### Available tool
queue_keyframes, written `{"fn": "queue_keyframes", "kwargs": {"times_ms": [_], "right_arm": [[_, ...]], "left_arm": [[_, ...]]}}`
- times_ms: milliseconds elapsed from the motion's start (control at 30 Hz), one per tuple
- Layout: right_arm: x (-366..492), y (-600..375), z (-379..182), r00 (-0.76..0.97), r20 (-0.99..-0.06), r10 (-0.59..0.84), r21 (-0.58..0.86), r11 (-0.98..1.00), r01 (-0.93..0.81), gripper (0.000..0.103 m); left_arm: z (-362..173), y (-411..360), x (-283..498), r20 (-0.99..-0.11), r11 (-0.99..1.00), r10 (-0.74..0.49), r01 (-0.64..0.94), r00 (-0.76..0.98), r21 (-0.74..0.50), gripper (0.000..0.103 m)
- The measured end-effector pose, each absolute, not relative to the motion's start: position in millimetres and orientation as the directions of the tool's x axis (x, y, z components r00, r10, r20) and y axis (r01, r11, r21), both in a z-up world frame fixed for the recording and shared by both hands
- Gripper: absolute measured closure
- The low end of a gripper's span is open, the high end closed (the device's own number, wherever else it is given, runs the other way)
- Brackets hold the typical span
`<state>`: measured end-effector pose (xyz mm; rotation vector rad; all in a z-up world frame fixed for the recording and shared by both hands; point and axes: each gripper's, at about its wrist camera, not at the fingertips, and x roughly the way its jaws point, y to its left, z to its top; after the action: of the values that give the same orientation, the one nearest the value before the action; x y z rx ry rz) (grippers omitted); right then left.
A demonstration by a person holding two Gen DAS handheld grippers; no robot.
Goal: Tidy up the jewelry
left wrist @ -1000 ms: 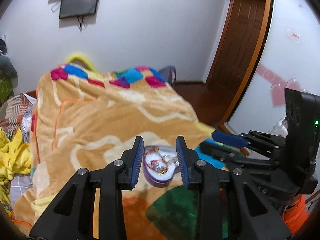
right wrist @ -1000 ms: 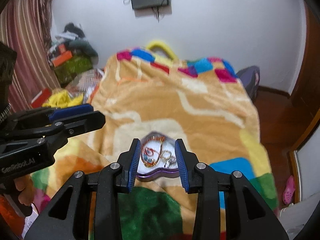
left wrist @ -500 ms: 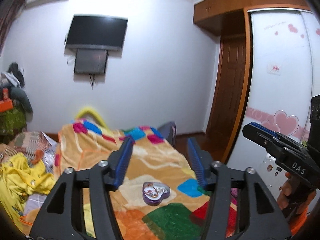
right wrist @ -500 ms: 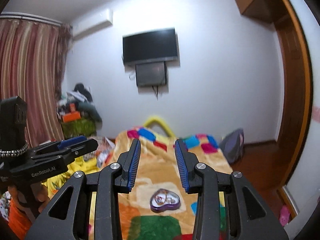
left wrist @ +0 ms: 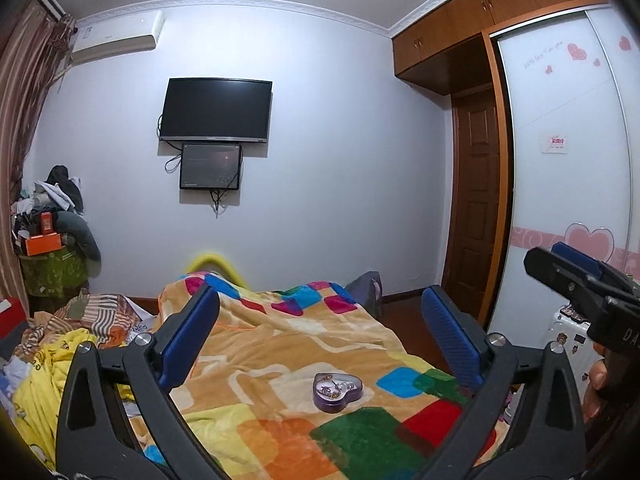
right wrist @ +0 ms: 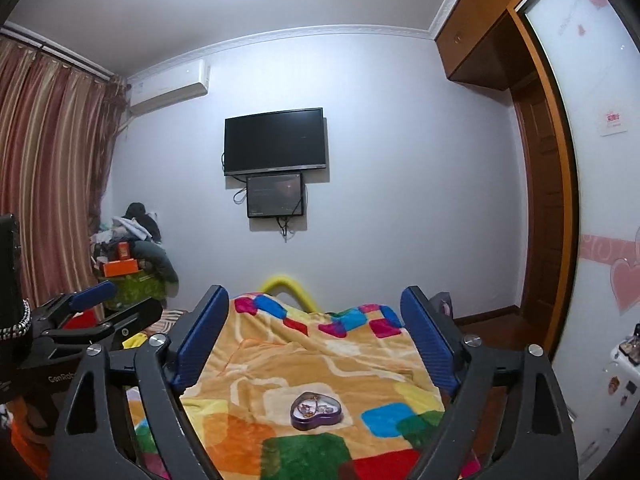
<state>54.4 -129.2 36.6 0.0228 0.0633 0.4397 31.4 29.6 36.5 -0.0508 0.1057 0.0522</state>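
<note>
A purple heart-shaped tin (left wrist: pixel 337 392) with jewelry pieces inside lies open on the colourful blanket (left wrist: pixel 280 344) of the bed; it also shows in the right wrist view (right wrist: pixel 316 409). My left gripper (left wrist: pixel 320 340) is open and empty, held well back and above the tin. My right gripper (right wrist: pixel 316 340) is open and empty, also far back from the tin. The right gripper shows at the right edge of the left wrist view (left wrist: pixel 580 284). The left gripper shows at the left of the right wrist view (right wrist: pixel 96 312).
The bed reaches toward a white wall with a TV (left wrist: pixel 216 110). Yellow clothes (left wrist: pixel 36 376) lie left of the blanket. A pile of clothes and boxes (right wrist: pixel 128 256) stands at the back left. A wardrobe (left wrist: pixel 568 200) and a door (left wrist: pixel 474 208) are on the right.
Both grippers have pulled up and back from close over the tin and have opened wide. The tin has stayed on the blanket.
</note>
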Motion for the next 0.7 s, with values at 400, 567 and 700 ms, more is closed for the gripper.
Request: {"fn": "queue_keyframes", "kwargs": {"times_ms": [400,567,700], "right_arm": [[45,-135,28,0.899,-0.098,0.427,0.020,0.904,-0.427,0.016],[44,-138,26,0.897,-0.106,0.428,0.028,0.903,-0.428,0.016],[47,-141,26,0.896,-0.115,0.429,0.040,0.903,-0.427,0.016]], "left_arm": [[29,23,28,-0.117,0.998,0.059,-0.063,0.991,-0.032,0.001],[28,21,32,-0.126,0.998,0.057,-0.061,0.990,-0.030,0.001],[28,21,33,-0.132,0.998,0.057,-0.061,0.990,-0.030,0.001]]}}
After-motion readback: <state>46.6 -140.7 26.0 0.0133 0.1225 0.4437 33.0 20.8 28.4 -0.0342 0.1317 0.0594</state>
